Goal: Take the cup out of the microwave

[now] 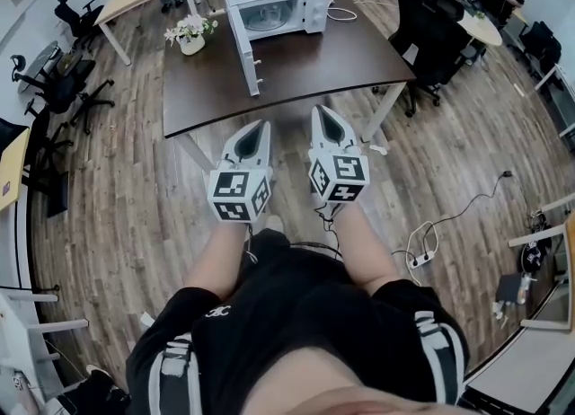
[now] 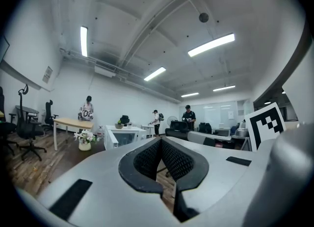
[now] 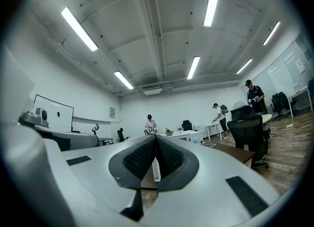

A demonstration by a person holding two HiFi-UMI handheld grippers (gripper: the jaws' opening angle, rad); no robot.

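Cup location: presumably inside the microwave (image 1: 269,11) at the table's (image 1: 314,67) far edge, door (image 1: 247,58) open; cup itself not discernible. Left gripper (image 1: 261,126) and right gripper (image 1: 321,111) have their jaws closed and empty, short of the near edge. Open the jaws before reaching in.

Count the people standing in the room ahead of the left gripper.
3. First person behind the light table at left; second person beyond the microwave; third person farther right. Furniture may hide others.
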